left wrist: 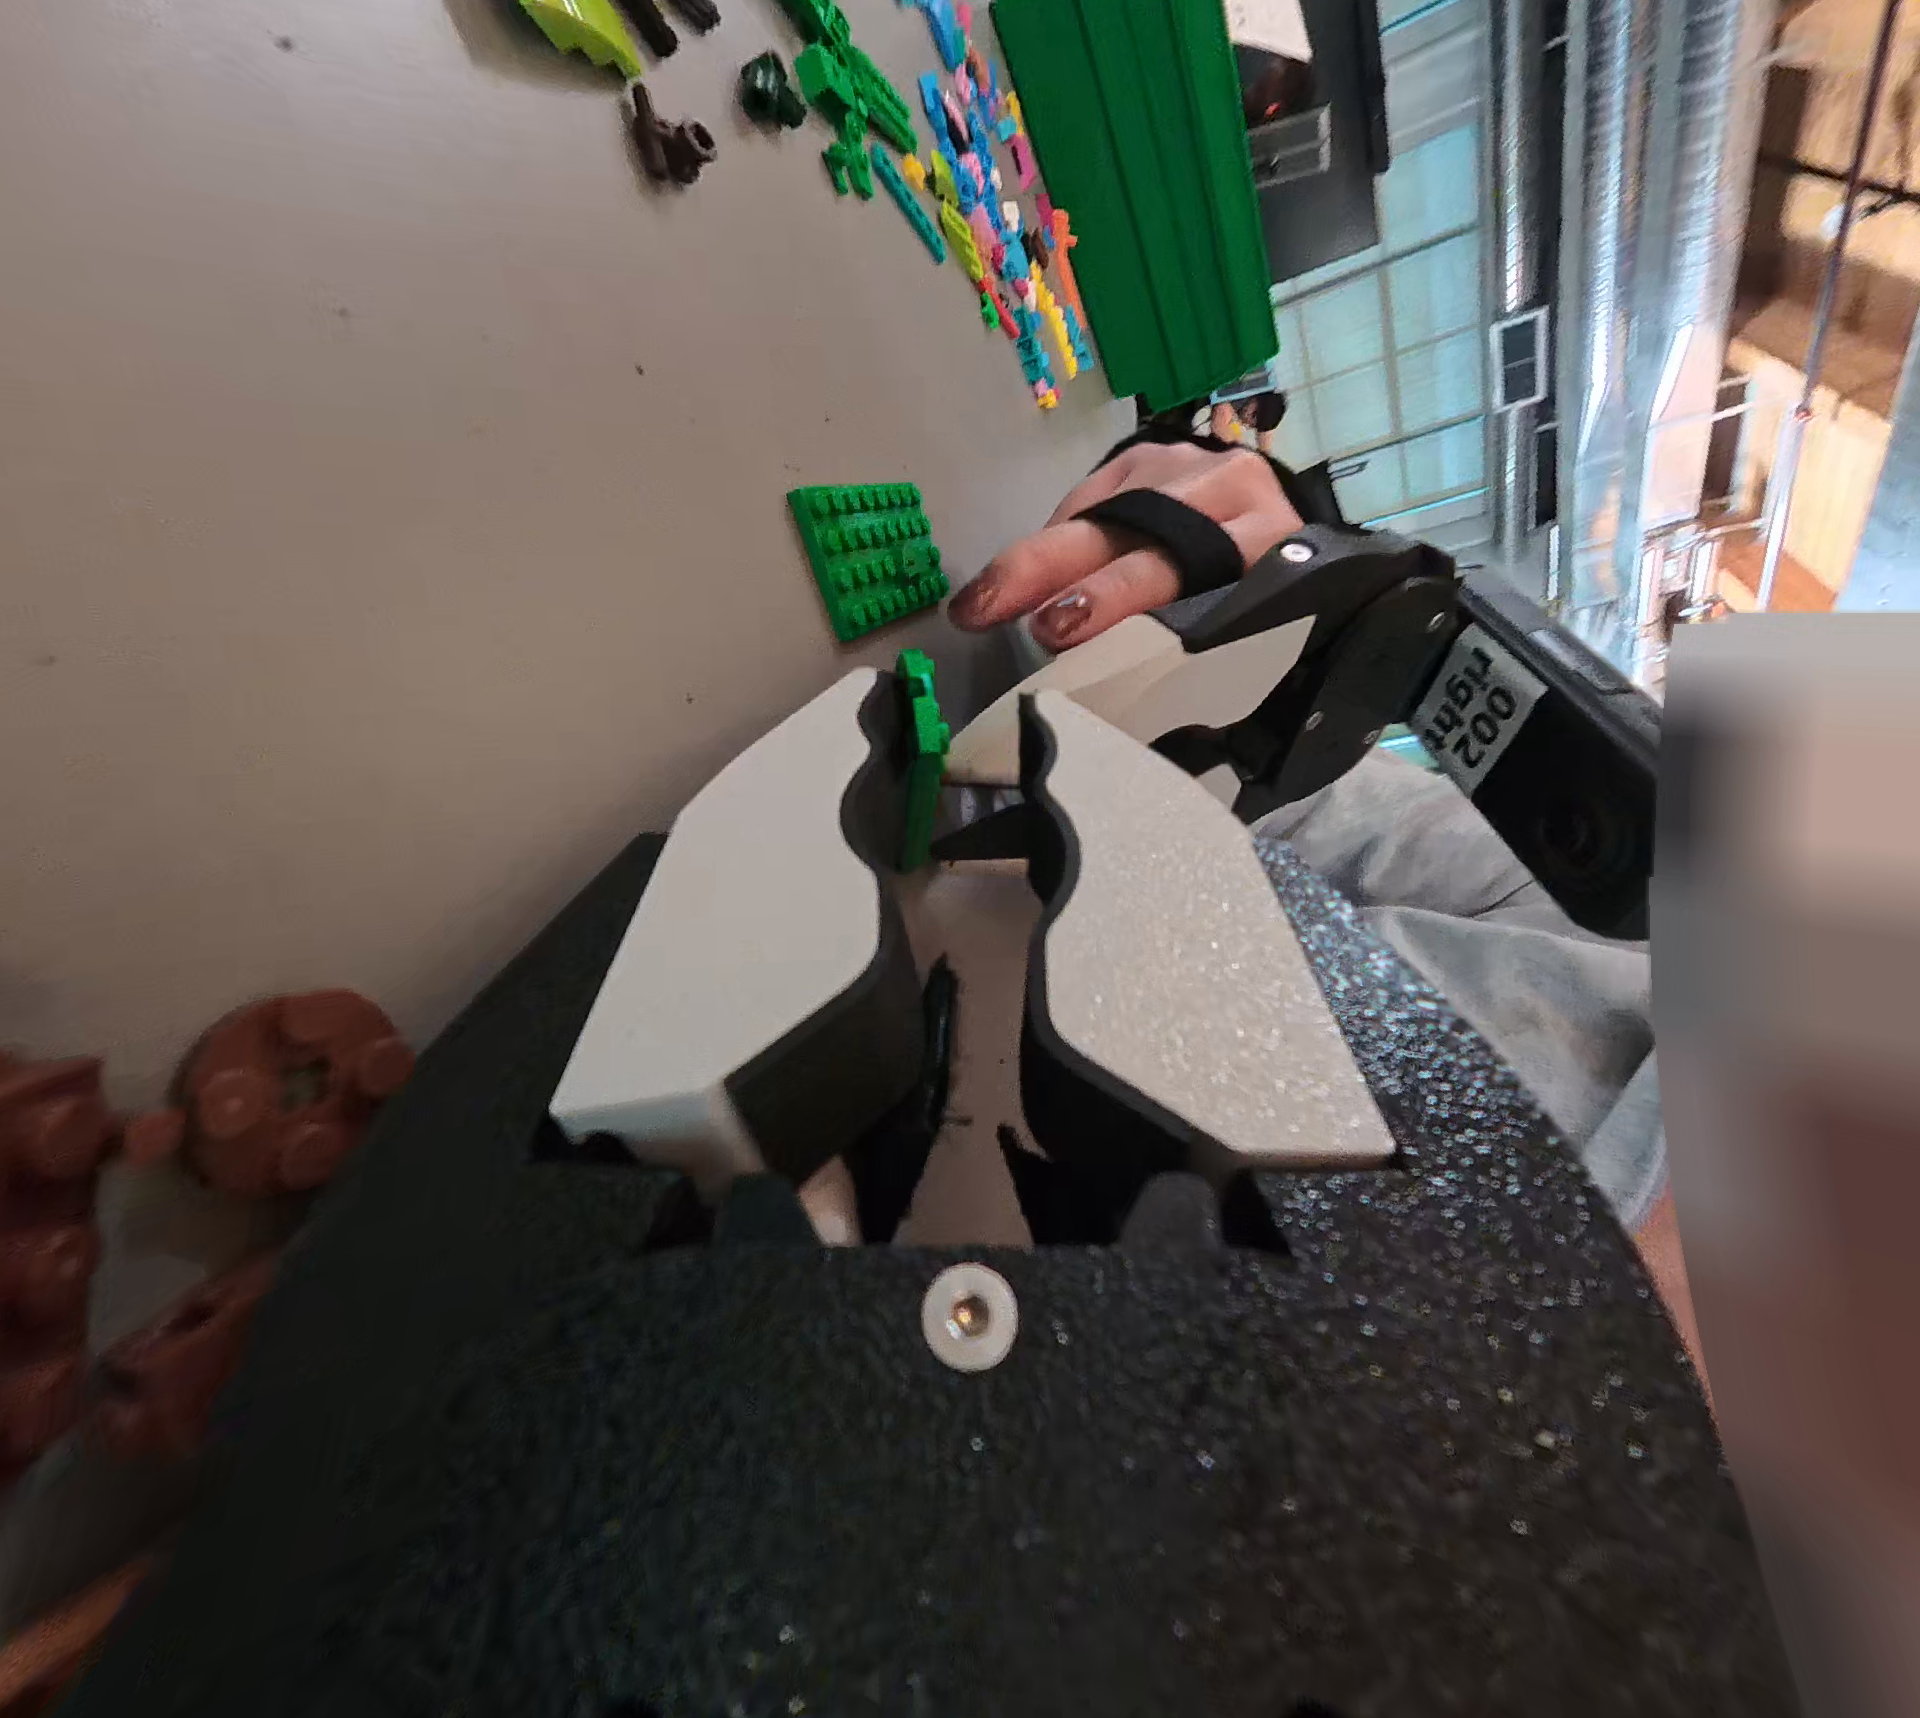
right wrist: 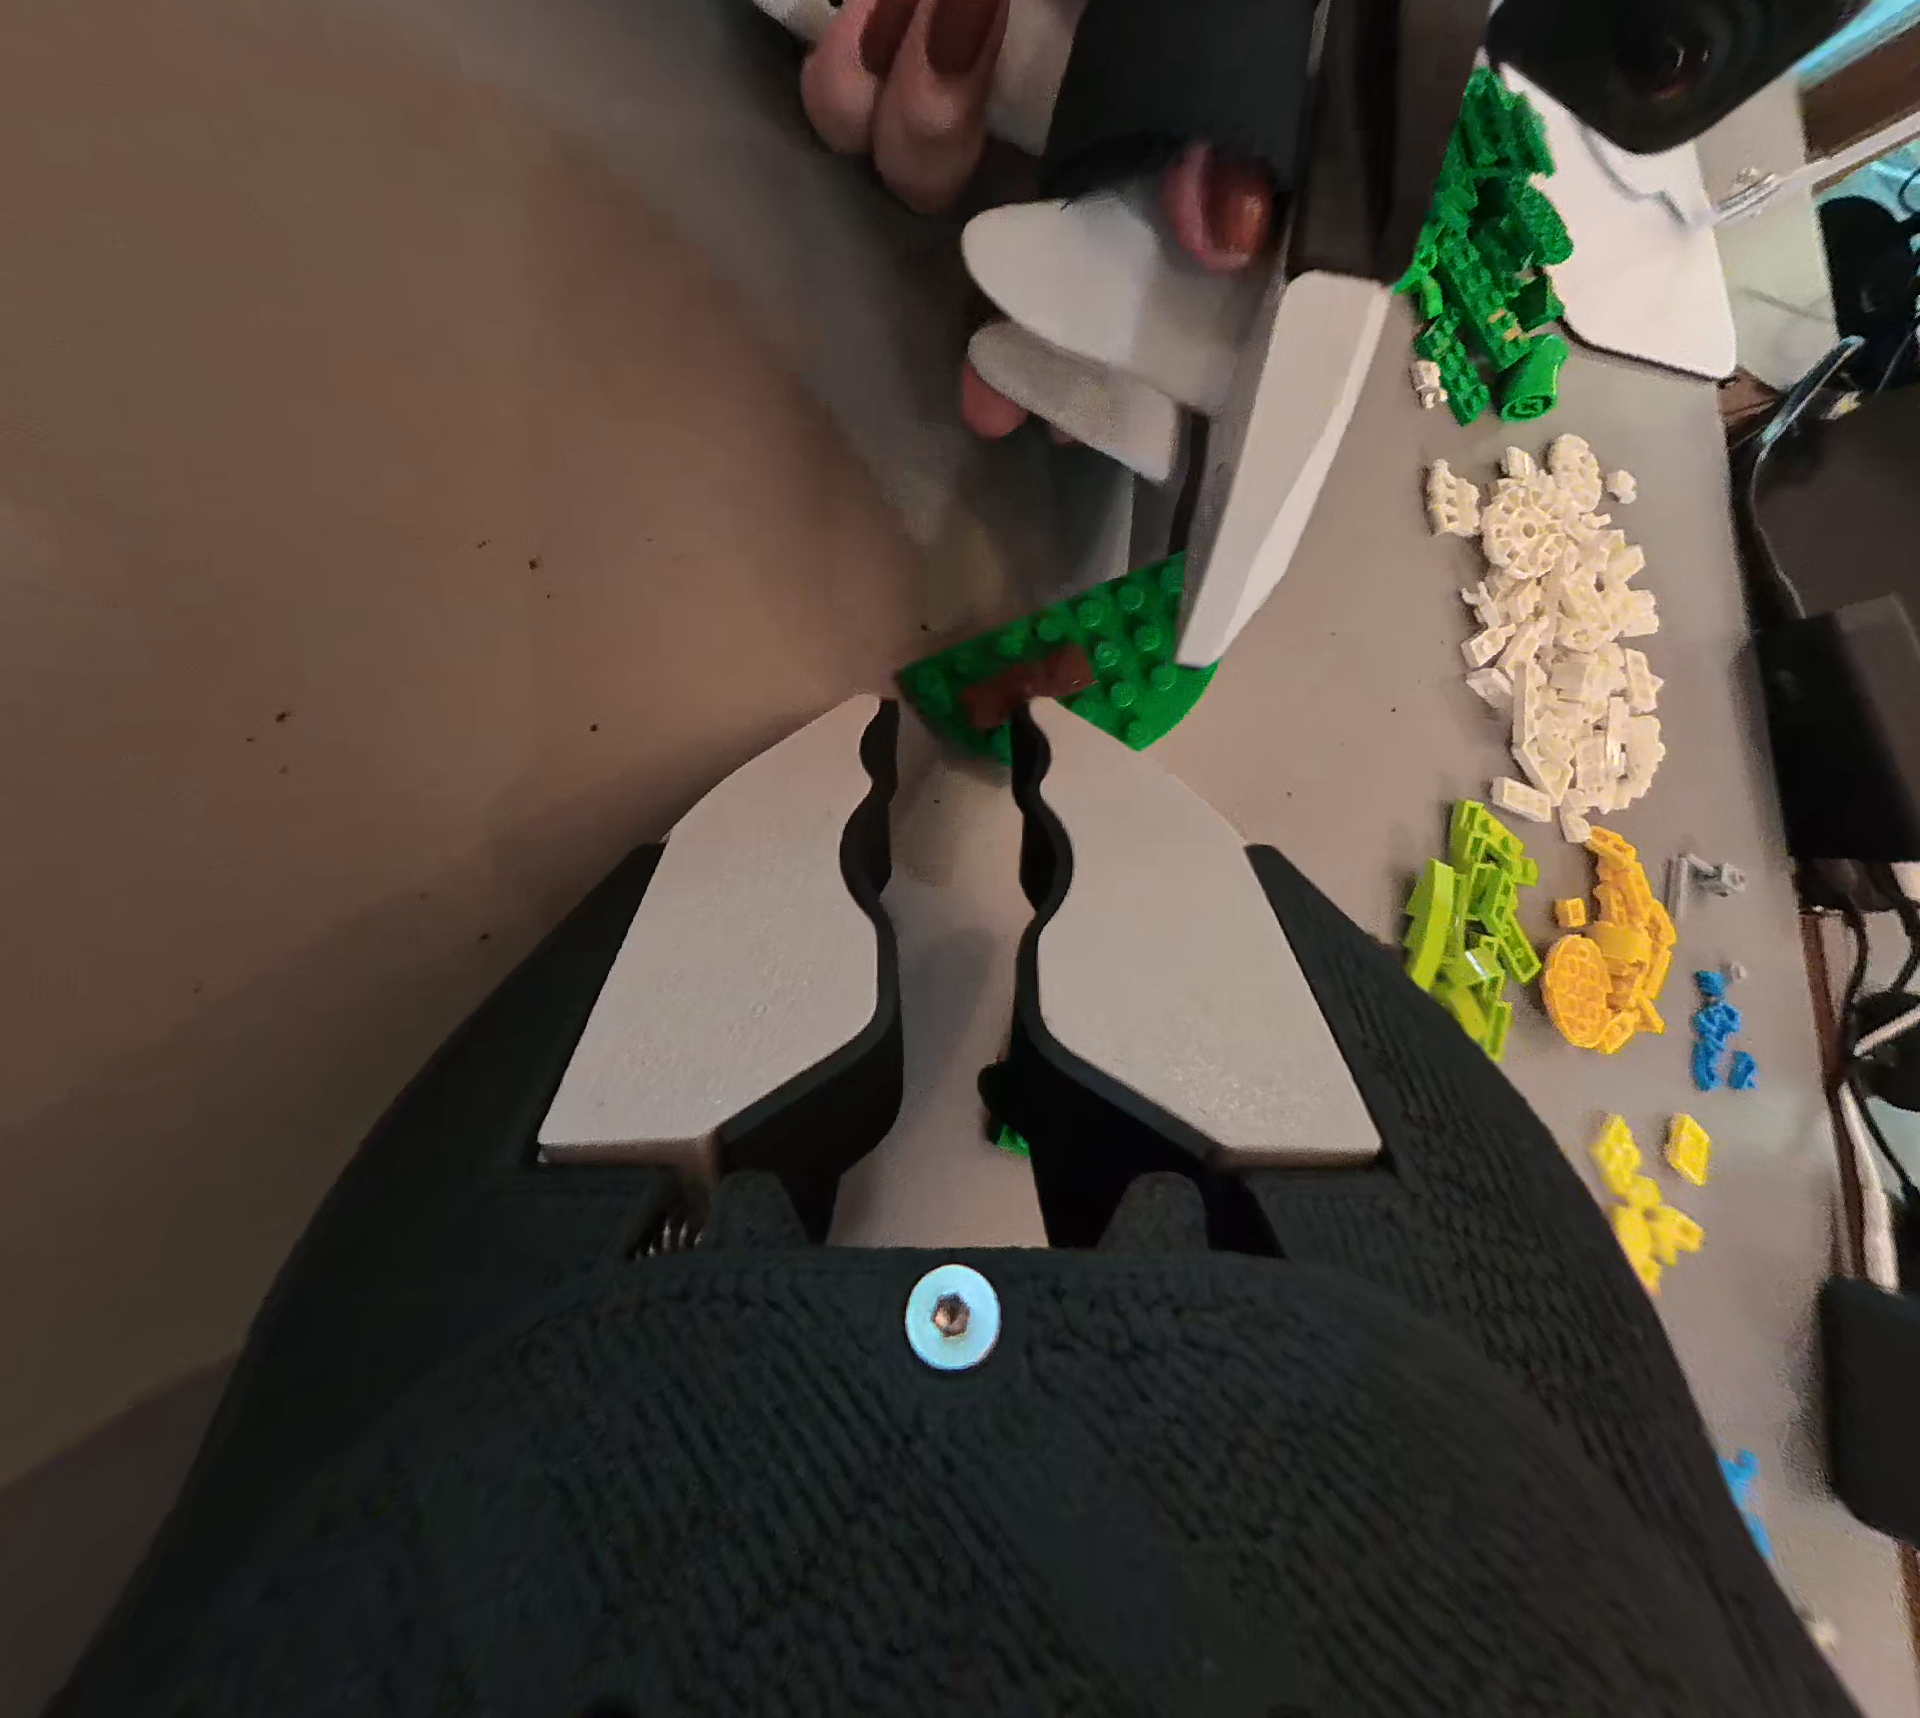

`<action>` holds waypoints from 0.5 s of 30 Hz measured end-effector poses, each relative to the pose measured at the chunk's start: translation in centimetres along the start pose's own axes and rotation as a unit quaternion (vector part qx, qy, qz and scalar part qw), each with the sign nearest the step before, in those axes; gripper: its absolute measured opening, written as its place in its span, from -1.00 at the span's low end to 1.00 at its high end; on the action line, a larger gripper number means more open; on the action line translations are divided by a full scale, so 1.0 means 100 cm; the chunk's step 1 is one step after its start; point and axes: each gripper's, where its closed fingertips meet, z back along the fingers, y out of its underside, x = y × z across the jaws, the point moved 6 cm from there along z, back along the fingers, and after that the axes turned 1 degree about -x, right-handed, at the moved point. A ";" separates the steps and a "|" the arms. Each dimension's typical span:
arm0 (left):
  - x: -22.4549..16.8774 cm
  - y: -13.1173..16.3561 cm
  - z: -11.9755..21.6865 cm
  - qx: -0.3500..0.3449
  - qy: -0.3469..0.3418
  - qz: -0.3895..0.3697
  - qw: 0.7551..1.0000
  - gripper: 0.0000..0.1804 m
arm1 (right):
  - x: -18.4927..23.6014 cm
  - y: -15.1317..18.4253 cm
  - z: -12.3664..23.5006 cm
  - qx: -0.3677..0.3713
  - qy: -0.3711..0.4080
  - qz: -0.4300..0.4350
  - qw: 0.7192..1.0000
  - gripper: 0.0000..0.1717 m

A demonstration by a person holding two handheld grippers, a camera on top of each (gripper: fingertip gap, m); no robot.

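Green studded plate (right wrist: 1132,660) location: lying on grey table (right wrist: 416,421). Left gripper (left wrist: 951,718): standing parted, touching plate with one pad only, not clamping. Right gripper (right wrist: 951,718): standing parted, hovering just beside plate, gripping nothing.

Each camera sits just behind its own claw and looks forward along the two fingers, very near the grey worktop (left wrist: 312,421). The left wrist view is strongly rolled, so the worktop stands like a wall at its left side, and it faces the right claw (left wrist: 997,712) at close range. The right wrist view looks down on the worktop and faces the left claw (right wrist: 1195,619). Both views probably share the green studded plate (right wrist: 1101,660) between them.
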 end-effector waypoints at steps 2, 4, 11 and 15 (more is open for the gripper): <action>0.001 -0.001 0.001 -0.003 0.006 0.008 1.000 -0.81 | 0.000 0.000 -0.001 0.006 -0.005 -0.011 1.000 -0.80; 0.002 -0.001 0.001 -0.001 -0.007 0.003 1.000 -0.89 | 0.000 0.001 -0.001 0.005 -0.006 -0.018 1.000 -0.80; 0.003 0.000 0.000 0.001 -0.016 -0.002 1.000 -0.90 | -0.009 0.002 -0.003 0.006 0.020 -0.061 0.998 -0.67; 0.002 0.000 0.000 0.001 -0.009 0.002 1.000 -0.86 | -0.012 0.001 -0.005 -0.005 0.005 -0.111 0.994 -0.67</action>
